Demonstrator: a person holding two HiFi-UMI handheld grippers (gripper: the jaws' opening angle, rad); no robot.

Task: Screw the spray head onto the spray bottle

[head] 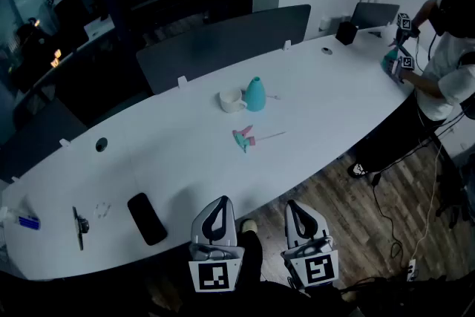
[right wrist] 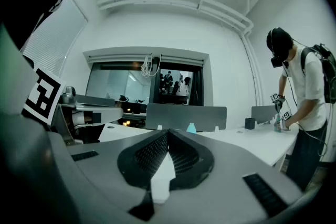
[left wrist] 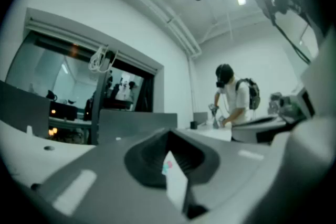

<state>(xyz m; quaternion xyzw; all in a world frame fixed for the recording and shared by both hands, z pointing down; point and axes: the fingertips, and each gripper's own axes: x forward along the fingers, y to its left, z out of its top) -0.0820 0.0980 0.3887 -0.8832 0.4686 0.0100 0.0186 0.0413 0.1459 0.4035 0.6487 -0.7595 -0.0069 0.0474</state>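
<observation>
A teal spray bottle [head: 254, 93] stands upright near the middle of the long white table [head: 334, 122]; its top also peeks over the right gripper's jaws [right wrist: 191, 127]. The teal and pink spray head [head: 244, 137] lies on its side a little nearer to me, its thin tube pointing right. My left gripper [head: 217, 213] and right gripper [head: 300, 213] hover side by side at the table's near edge, well short of both objects. Each is shut with nothing between its jaws. In the left gripper view the left gripper [left wrist: 169, 134] has its tips together.
A white cup [head: 231, 101] sits just left of the bottle. A black phone [head: 147, 218], a pen-like tool [head: 78, 225] and a small blue item [head: 29, 222] lie at the near left. Another person [head: 445, 63] works with grippers at the table's far right end. A grey divider [head: 223, 44] lines the far edge.
</observation>
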